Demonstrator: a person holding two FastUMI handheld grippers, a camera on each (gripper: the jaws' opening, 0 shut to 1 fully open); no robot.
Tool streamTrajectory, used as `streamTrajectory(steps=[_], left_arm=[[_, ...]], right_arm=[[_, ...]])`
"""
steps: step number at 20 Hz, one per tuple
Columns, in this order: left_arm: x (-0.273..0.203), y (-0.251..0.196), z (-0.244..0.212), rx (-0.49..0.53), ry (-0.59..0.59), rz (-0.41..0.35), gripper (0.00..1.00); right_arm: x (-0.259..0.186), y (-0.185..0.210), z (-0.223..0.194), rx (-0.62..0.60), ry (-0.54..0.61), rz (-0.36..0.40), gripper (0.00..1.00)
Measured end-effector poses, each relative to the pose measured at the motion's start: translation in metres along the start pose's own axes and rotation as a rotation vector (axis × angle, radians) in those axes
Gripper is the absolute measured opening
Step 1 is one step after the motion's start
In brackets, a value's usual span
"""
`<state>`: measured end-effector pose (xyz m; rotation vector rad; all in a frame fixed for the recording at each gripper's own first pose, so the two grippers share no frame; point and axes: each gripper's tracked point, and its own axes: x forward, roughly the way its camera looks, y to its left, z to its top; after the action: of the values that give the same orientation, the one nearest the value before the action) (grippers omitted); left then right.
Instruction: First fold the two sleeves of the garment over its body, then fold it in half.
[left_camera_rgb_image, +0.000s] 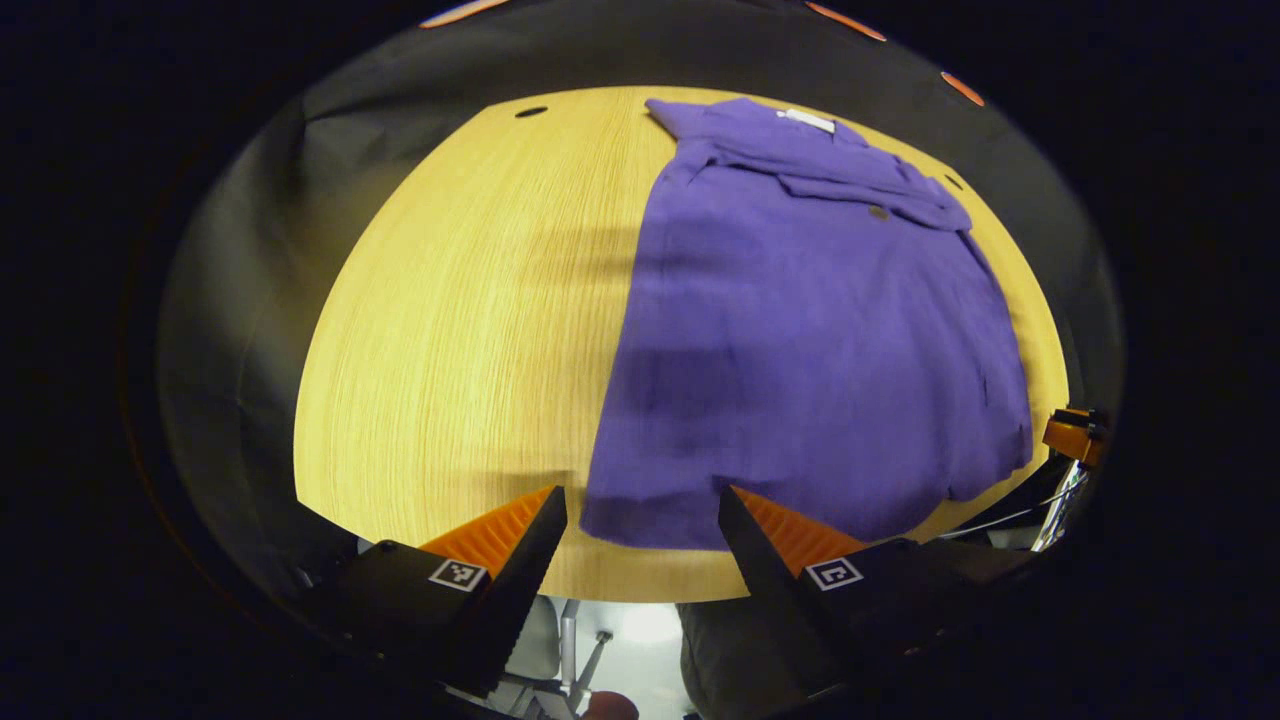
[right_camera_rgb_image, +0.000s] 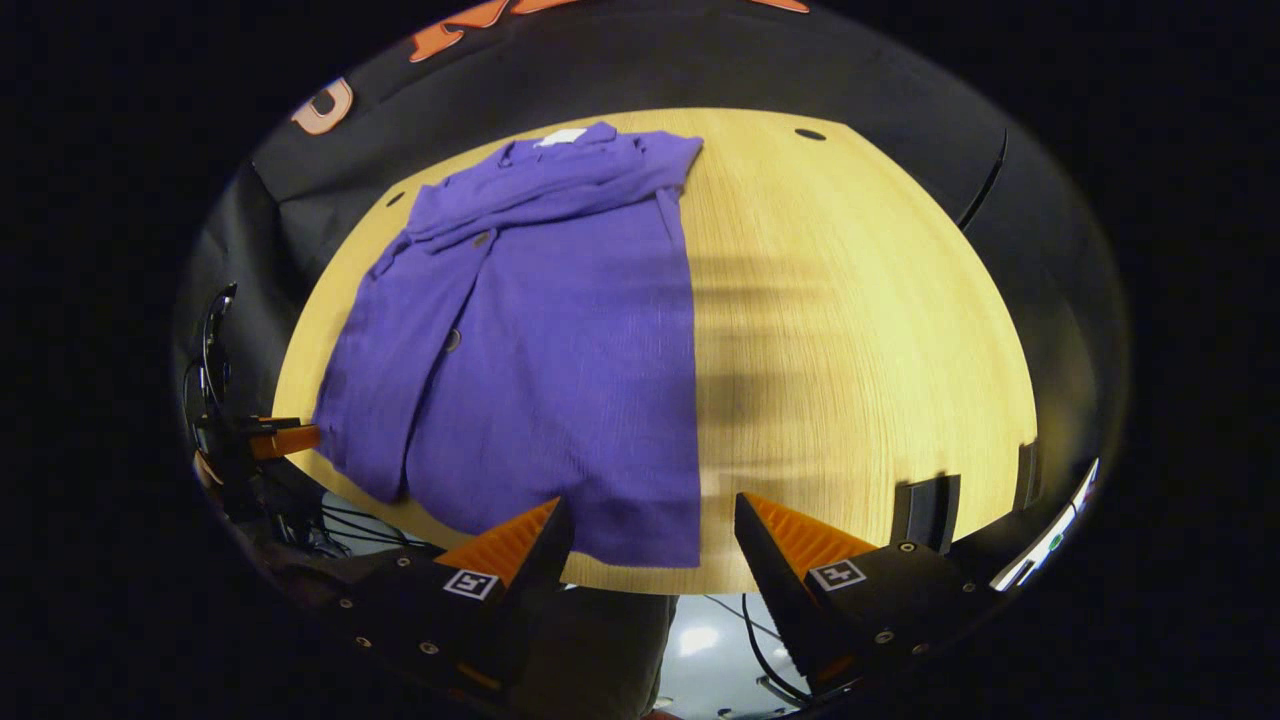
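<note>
A purple button shirt lies flat on the round wooden table, collar at the far side, hem at the near edge, both sleeves folded across the chest. My left gripper is open just above the hem's left corner, holding nothing. In the right gripper view the shirt lies to the left on the table. My right gripper is open over the hem's right corner, with nothing between its fingers. The right gripper also shows at the right edge of the left gripper view, and the left gripper at the left edge of the right gripper view.
The black booth wall rings the table's far side. A small hole marks the tabletop at the far left. Below the table's near edge are cables and a chair leg. A dark block sits at the table's right rim.
</note>
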<state>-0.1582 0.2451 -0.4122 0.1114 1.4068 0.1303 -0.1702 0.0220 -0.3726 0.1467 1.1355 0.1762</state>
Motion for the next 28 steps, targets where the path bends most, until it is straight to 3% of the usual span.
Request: streamTrajectory(steps=[6,11,12,15,16,17,18,19,20,22,23,25,28], left_arm=[[0.039,-0.014,0.044,0.015,0.101,-0.048,1.0],[0.074,-0.036,0.113,0.117,0.138,-0.064,0.98],[0.066,-0.033,0.097,0.125,0.141,-0.068,0.98],[0.075,-0.043,0.109,0.134,0.172,-0.079,0.92],[0.074,-0.048,0.11,0.139,0.188,-0.084,0.75],[0.076,-0.053,0.113,0.152,0.203,-0.088,0.7],[0.076,-0.059,0.113,0.157,0.22,-0.102,0.54],[0.075,-0.064,0.113,0.142,0.232,-0.108,0.46],[0.078,-0.065,0.113,0.138,0.244,-0.105,0.23],[0.075,-0.064,0.113,0.106,0.265,-0.124,0.18],[0.073,-0.064,0.11,0.058,0.289,-0.135,0.12],[0.067,-0.061,0.112,0.031,0.302,-0.133,0.09],[0.044,-0.064,0.127,0.091,0.273,-0.149,0.08]], right_arm=[[0.013,-0.001,-0.022,0.024,0.118,0.012,0.97],[0.023,-0.005,-0.04,0.015,0.196,-0.016,0.97],[0.024,-0.006,-0.039,0.012,0.192,-0.02,1.0],[0.025,-0.001,-0.046,0.036,0.232,-0.019,0.89],[0.026,0.004,-0.043,0.04,0.233,-0.011,0.78],[0.028,0.009,-0.041,0.049,0.234,0.004,0.63],[0.031,0.015,-0.04,0.079,0.239,0.021,0.42],[0.03,0.018,-0.041,0.123,0.246,0.035,0.32],[0.031,0.022,-0.039,0.154,0.248,0.052,0.23],[0.031,0.023,-0.037,0.205,0.262,0.065,0.12],[0.03,0.025,-0.036,0.225,0.262,0.07,0.1],[0.019,0.031,-0.029,0.231,0.241,0.092,0.08],[0.0,0.038,-0.01,0.217,0.195,0.105,0.07]])
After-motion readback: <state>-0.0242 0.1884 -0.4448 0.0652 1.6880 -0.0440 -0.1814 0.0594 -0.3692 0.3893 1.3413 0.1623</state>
